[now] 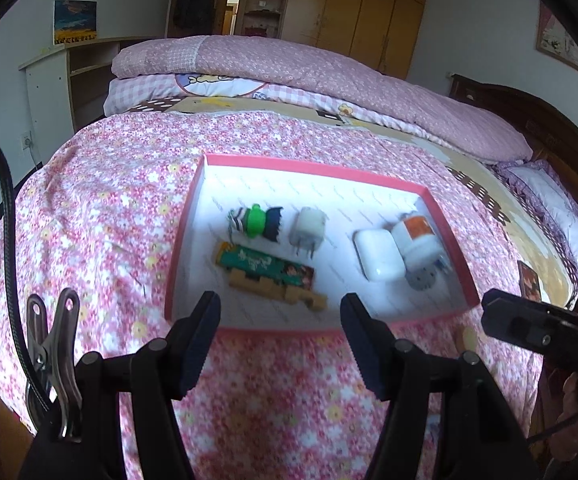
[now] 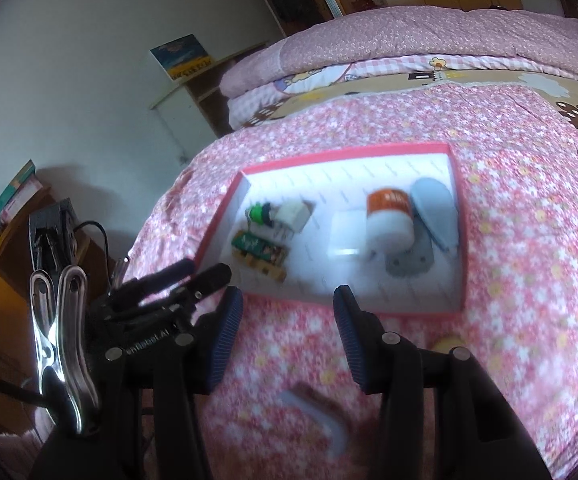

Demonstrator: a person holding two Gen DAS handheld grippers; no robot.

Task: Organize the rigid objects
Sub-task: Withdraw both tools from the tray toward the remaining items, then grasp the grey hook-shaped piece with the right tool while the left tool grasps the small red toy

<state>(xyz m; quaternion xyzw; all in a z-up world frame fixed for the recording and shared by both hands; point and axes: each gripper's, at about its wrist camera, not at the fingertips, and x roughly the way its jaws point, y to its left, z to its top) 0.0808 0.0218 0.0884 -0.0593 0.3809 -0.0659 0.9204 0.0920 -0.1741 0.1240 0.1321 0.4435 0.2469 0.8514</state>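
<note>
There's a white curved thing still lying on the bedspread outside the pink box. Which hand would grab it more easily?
Probably the right gripper: the white curved piece lies just below its open fingers, outside the box.

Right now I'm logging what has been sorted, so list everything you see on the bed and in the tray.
Shallow pink-rimmed cardboard tray: 1, pink rim and white floor, on the floral bedspread.
Green-headed toy figure: 1, green, striped and dark blue, tray's left part.
Grey-white plug adapter: 1, right of the figure.
Green printed wooden block strip: 1, green over tan, tray's near left.
White rounded case: 1, tray's right half.
White bottle with orange label: 1, lying against the case.
Pale grey oval piece: 1, by the tray's right wall.
White bent piece: 1, on the bedspread outside the tray; blurred.
Pink floral bedspread: 1.
Left gripper: jaws open, empty.
Right gripper: jaws open, empty.
</note>
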